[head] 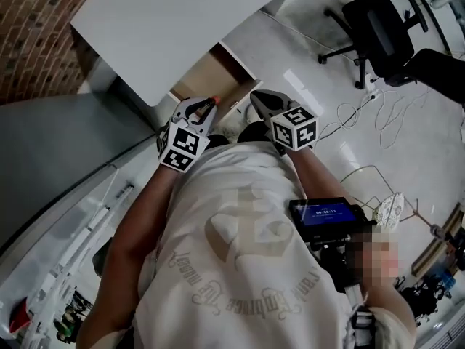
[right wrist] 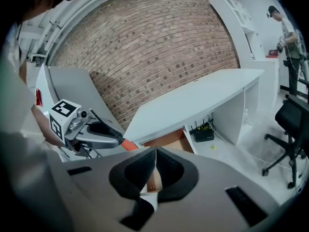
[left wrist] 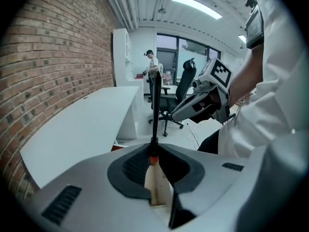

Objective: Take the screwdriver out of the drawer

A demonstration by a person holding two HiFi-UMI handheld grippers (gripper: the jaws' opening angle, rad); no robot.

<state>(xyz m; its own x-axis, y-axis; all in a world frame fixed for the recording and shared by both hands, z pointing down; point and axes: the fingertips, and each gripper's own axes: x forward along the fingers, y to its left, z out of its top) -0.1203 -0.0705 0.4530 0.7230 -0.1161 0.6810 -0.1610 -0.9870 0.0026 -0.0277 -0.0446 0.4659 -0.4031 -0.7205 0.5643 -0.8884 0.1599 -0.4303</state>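
As the left gripper [left wrist: 153,151] pinches the screwdriver [left wrist: 155,105], the drawer [head: 211,75] stands open.

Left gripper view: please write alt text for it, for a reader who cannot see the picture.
The left gripper is shut on the screwdriver, whose dark shaft sticks out past the jaw tips, with an orange band at the grip. The right gripper hovers just beyond at right; a white desk and a brick wall fill the left.
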